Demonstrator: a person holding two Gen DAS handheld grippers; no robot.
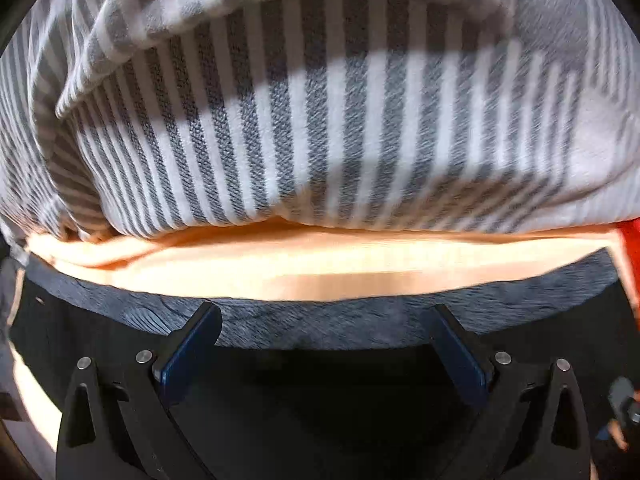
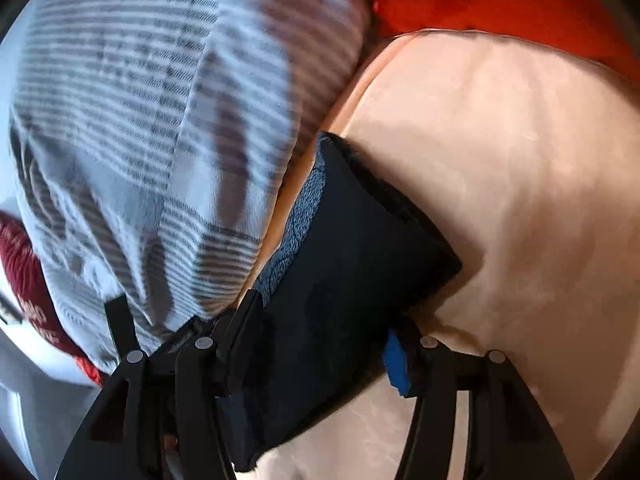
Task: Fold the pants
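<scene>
Left wrist view: the pants [image 1: 320,328], dark with a blue fleece lining, lie across the 6 o'clock half of the frame on a peach sheet [image 1: 320,264]. A grey-and-white striped blanket [image 1: 320,120] is bunched from 9 through 12 to 3 o'clock. The garment's edge runs straight across, probably set square for a fold. The left gripper [image 1: 320,320] has its fingers spread wide; both tips sit at the fleece edge, with nothing clamped between them.

Right wrist view: the pants [image 2: 352,280] extend from 6 o'clock toward centre, the blanket at 9 to 11 o'clock, a red cloth [image 2: 500,4] at 12 to 1 o'clock. The right gripper [image 2: 320,344] straddles a thick folded part; fingers wide apart, fabric between them. Whether they press it cannot be determined.
</scene>
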